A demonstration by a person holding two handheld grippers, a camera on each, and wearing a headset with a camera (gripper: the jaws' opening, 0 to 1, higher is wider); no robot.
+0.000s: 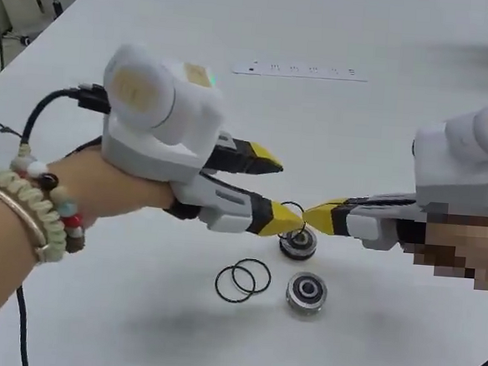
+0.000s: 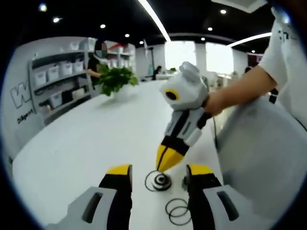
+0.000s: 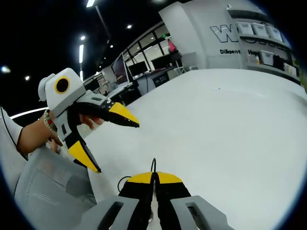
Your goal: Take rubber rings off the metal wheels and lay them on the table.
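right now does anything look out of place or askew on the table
Only one thing: a thin black rubber ring stands up off a small metal wheel, pinched in the right gripper's shut jaws. That looks like mid-removal, not damage. Two more black rings lie overlapped on the white table. Nothing spilled.
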